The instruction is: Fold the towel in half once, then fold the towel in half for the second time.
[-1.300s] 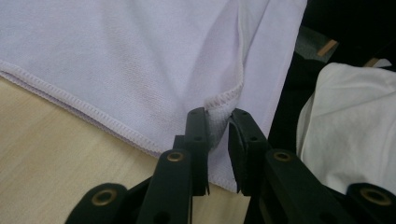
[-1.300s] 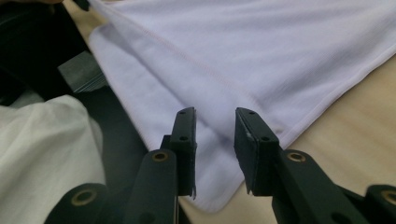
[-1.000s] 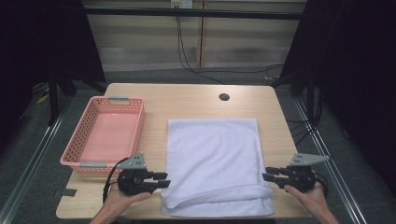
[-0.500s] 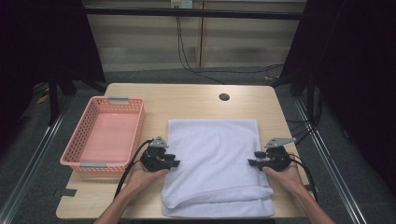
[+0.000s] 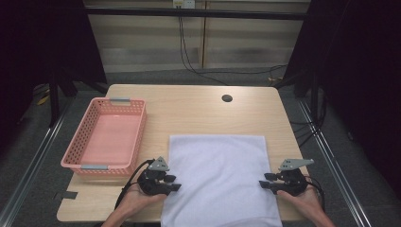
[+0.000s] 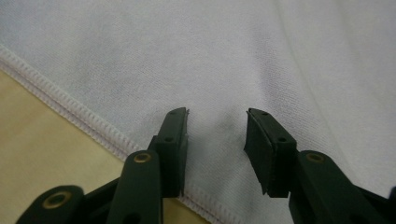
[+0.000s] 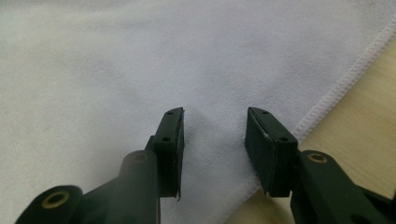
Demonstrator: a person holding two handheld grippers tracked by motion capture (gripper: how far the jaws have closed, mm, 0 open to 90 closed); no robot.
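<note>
Both claws, the left gripper (image 5: 173,183) and right gripper (image 5: 265,183), stood parted and empty over the white towel's (image 5: 217,175) opposite side hems near the table's (image 5: 198,111) front edge, having just shifted width, apparently poised to pinch for folding.

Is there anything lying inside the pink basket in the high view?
No, the pink basket shows only its bare bottom, while the white towel lies flat on the table beside it.
</note>
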